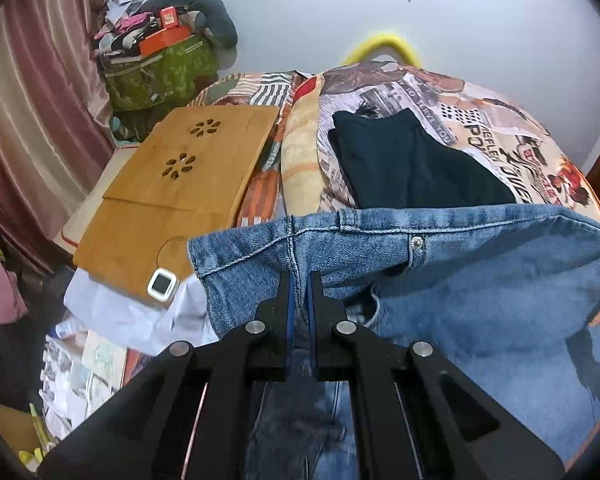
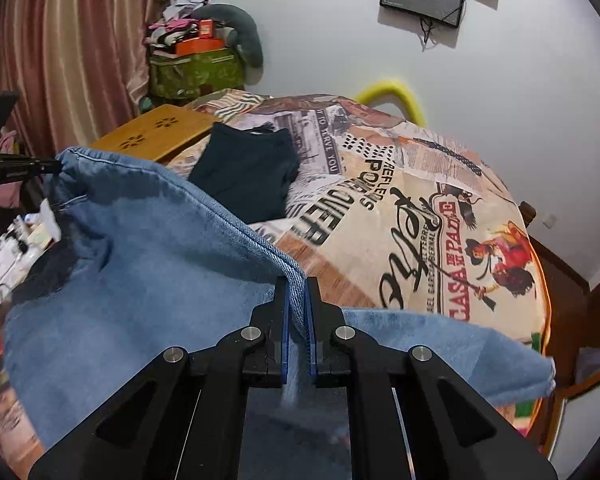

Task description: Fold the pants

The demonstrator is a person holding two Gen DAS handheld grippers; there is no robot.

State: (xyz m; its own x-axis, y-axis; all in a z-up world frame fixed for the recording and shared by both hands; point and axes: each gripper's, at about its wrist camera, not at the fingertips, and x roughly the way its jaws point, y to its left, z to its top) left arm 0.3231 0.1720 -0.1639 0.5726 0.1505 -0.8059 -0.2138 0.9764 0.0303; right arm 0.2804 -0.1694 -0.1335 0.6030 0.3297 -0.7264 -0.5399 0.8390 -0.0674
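Note:
Light blue jeans [image 1: 460, 280] hang stretched between my two grippers above the bed. My left gripper [image 1: 300, 280] is shut on the waistband near a seam, with denim pinched between its blue pads. My right gripper [image 2: 298, 284] is shut on a folded denim edge of the jeans [image 2: 140, 260]. The left gripper [image 2: 40, 168] shows at the far left of the right wrist view, holding the other end. The legs drop out of sight below.
A folded dark garment [image 1: 412, 160] lies on the printed bedspread [image 2: 440, 220]. A wooden lap table [image 1: 180, 184] with a small white device [image 1: 163, 282] sits at the bed's left. Clutter, a green bag [image 1: 160, 72] and curtains stand left. A yellow hoop [image 1: 384, 46] rises behind the bed.

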